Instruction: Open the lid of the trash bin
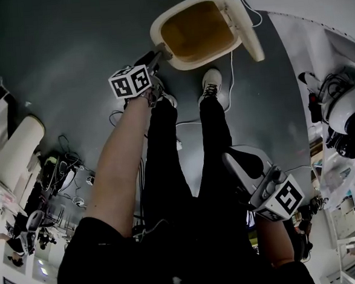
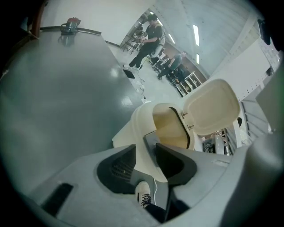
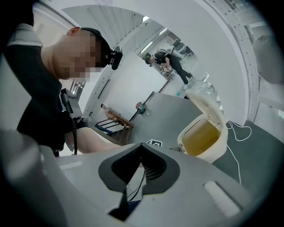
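The upright lid (image 2: 212, 106) looks like light, stiff, slick plastic, best gripped by its front lip; the left gripper (image 2: 144, 151) gapes loosely astride the bin (image 2: 141, 122) rim, and the right gripper (image 3: 141, 148) is clenched on nothing.

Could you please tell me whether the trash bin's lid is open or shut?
Open: the lid stands swung up behind the trash bin, and the bin's yellowish inside is exposed.

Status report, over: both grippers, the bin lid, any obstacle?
Left gripper open, at trash bin front rim. Right gripper shut, empty. Lid stands open. Nothing in the way seen.
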`<state>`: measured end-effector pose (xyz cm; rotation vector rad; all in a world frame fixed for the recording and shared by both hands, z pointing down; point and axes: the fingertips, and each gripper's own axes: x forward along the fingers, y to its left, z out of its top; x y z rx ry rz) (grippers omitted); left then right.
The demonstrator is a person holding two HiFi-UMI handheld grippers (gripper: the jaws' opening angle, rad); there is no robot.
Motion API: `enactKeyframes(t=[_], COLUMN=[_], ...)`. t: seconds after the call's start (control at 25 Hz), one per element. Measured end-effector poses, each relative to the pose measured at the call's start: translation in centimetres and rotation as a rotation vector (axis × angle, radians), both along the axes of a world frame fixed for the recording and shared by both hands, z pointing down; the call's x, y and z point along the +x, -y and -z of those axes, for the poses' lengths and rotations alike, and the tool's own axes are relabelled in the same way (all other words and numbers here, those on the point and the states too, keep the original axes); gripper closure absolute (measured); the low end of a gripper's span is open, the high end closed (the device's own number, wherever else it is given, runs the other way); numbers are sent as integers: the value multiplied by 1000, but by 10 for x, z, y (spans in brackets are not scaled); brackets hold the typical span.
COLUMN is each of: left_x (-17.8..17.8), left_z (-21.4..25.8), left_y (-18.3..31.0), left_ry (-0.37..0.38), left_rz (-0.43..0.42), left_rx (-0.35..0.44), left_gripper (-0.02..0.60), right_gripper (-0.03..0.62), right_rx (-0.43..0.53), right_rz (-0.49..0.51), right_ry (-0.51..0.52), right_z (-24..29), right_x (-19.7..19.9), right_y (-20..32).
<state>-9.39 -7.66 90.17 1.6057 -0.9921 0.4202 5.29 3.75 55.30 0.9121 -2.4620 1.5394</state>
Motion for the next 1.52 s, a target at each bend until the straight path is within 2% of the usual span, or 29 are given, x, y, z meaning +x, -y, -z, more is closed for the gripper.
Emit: enactKeyframes(t=[0.32, 0.4, 0.44, 0.48, 0.64, 0.72, 0.92, 1.04, 1.36, 1.52], left_x=[2, 4, 4, 3, -3, 1, 25, 29, 49, 54], left_z=[4, 10, 15, 21, 64, 106, 242, 319, 521, 612], left_y=[2, 2, 2, 3, 5, 6, 2, 3, -13, -32], left_ry=[26, 37, 52, 67, 50, 14, -106, -159, -226, -296], left_rz=[-13, -24, -35, -42, -22, -42, -172, -193, -295, -344], left_rx=[5, 13, 23, 32, 76, 135, 311, 399, 653, 762], left_gripper=[441, 479, 548, 580, 580, 580, 581, 581, 580, 580], right_gripper=[586, 586, 586, 586, 586, 586, 586, 586, 586, 586], right_rx=[22, 38, 42, 47, 101, 138, 272, 353, 530, 593], right_rz=[0, 8, 15, 19, 1, 3, 17, 26, -17, -45], right_ry=[6, -2, -5, -6, -2, -7, -22, -31, 0, 50], right_z=[9, 16, 19, 23, 51, 71, 134, 171, 276, 329], right_x=[-9, -11, -11, -10, -8, -8, -17, -18, 0, -3], right_y=[5, 6, 4, 3, 10, 14, 25, 32, 43, 48])
